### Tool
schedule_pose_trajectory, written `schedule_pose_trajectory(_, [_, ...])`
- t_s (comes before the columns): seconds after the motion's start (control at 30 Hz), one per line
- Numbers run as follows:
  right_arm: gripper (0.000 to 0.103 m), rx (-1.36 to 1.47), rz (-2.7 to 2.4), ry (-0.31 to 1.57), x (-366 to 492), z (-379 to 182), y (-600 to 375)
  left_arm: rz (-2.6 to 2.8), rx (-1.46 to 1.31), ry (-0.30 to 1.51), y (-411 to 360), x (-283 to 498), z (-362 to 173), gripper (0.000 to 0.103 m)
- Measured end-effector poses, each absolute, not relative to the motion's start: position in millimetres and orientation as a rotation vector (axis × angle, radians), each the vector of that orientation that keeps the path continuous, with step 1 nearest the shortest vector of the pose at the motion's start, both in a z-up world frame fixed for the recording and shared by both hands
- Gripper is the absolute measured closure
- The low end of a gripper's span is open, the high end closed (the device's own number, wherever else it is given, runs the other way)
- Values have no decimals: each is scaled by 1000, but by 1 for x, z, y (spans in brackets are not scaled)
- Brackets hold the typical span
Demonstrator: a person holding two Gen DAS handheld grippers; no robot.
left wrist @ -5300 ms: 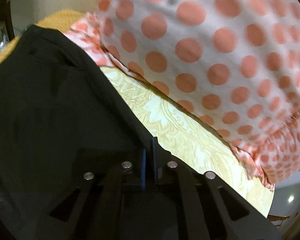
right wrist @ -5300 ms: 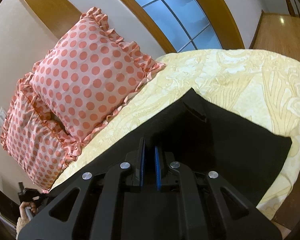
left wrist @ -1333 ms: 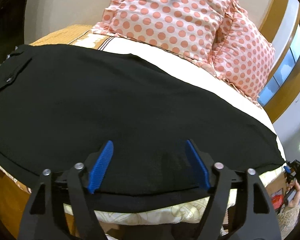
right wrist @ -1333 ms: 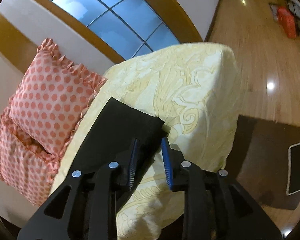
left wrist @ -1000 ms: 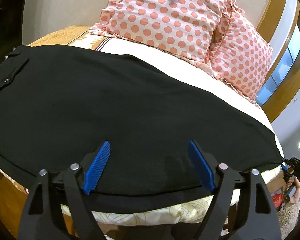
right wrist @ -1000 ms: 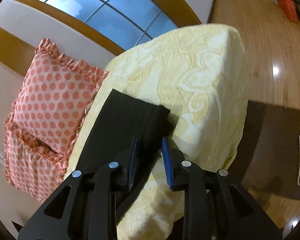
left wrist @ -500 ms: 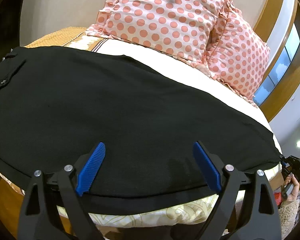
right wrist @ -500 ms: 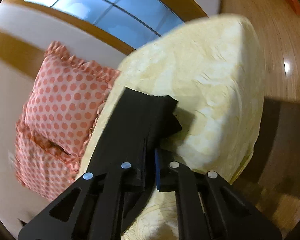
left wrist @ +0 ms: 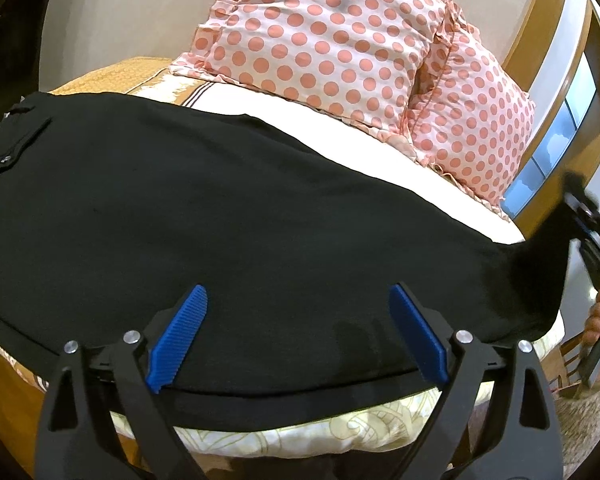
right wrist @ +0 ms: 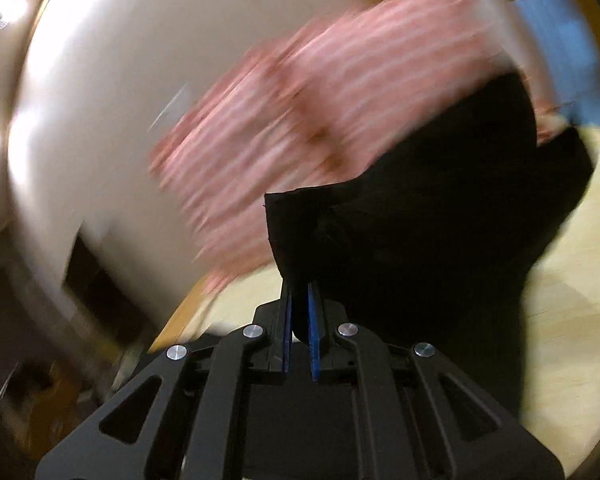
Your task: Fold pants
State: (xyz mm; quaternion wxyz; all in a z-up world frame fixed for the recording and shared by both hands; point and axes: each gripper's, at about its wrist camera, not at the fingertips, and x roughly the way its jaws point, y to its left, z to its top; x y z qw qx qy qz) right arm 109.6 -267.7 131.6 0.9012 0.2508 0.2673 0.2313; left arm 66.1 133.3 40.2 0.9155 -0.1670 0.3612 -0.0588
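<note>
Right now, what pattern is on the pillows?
The pillows are pale pink with coral polka dots and frilly edges, clearest in the left wrist view.

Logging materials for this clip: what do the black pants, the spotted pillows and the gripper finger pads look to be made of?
Black pants: matte woven cloth, probably a suiting fabric; it drapes smoothly with no shine.
Spotted pillows: thin, slightly glossy printed fabric, possibly cotton or polyester, with gathered ruffle edges.
Finger pads on the left hand-held gripper: blue ribbed rubber or plastic, hard to say which, on black, plastic-looking arms.
</note>
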Motion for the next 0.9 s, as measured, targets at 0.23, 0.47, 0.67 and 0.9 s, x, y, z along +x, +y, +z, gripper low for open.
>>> schedule_pose_trajectory(0.23, [96, 278, 717, 918, 116, 42, -125, -133, -367, 740, 137, 63, 40, 10])
schedule_pose_trajectory(0.47, [96, 126, 756, 790, 89, 62, -98, -151, -387, 731, 139, 62, 40, 9])
schedule_pose_trajectory(0.67, [95, -104, 654, 717, 74, 61, -83, -160, -482, 712, 156, 54, 48, 9])
schedule_pose_trajectory(0.9, [50, -215, 680, 662, 73, 60, -60, -68, -412, 648, 169, 40, 66, 9])
